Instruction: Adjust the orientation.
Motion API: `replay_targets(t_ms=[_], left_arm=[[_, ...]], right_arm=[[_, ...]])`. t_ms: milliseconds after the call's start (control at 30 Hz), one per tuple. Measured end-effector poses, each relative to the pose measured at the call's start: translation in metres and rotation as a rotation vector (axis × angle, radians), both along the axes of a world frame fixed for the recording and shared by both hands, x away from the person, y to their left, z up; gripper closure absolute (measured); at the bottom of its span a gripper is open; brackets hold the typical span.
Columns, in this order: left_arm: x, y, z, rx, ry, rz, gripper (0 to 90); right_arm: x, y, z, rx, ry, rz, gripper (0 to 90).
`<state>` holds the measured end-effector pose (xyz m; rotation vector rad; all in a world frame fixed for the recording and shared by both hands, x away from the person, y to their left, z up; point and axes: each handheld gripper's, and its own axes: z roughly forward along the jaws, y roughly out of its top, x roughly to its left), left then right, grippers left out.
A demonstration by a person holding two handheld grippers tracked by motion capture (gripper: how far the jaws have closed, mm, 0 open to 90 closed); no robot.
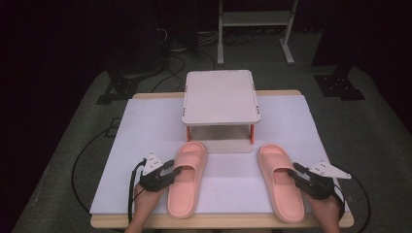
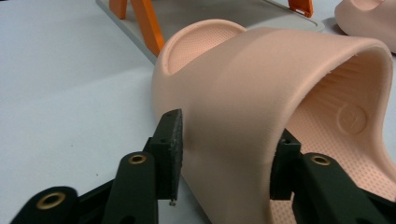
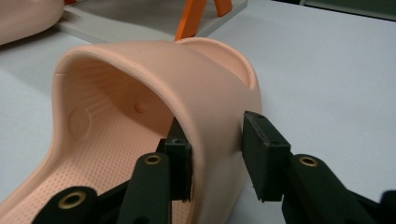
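Your left claw (image 1: 176, 169) straddles the outer side of the strap of the left slipper (image 1: 187, 177), one black pad outside, one inside; the inner pad touches the strap and the outer stands just off it, so the grip has not closed. That slipper is smooth, matte peach foam with a rounded, thick strap, a fine dotted footbed (image 2: 348, 154) and a round embossed mark whose writing you cannot read. It lies on the white-covered worktop (image 1: 145, 126), toe toward the small shoe rack (image 1: 221, 97), a pale flat-topped stand on orange legs. The right slipper (image 1: 281, 182), its twin, lies parallel on the other side. Your right claw (image 1: 297, 174) likewise brackets its strap's outer side: inner pad against the foam, the outer pad (image 3: 261, 154) a little clear.
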<state>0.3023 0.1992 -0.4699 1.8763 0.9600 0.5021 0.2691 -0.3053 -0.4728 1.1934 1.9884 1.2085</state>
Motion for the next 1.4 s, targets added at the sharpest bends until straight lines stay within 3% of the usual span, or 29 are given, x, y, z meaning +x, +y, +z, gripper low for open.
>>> replay_targets(t_ms=[300,767,1100,1400], left_arm=[[-0.001,0.008,0.003,-0.019,-0.019,0.011,70.6],[-0.005,0.007,0.006,-0.024,-0.022,-0.013,72.7],[-0.006,0.007,0.011,-0.027,-0.019,-0.058,72.9],[-0.009,0.007,0.024,-0.043,-0.036,-0.102,73.5]], right_arm=[[-0.001,0.001,0.0,-0.012,-0.007,0.004,74.3],[-0.004,0.007,0.005,-0.01,0.001,0.061,79.7],[-0.005,0.005,0.008,0.032,0.015,0.09,79.9],[-0.004,0.015,0.016,0.039,0.034,0.111,79.9]])
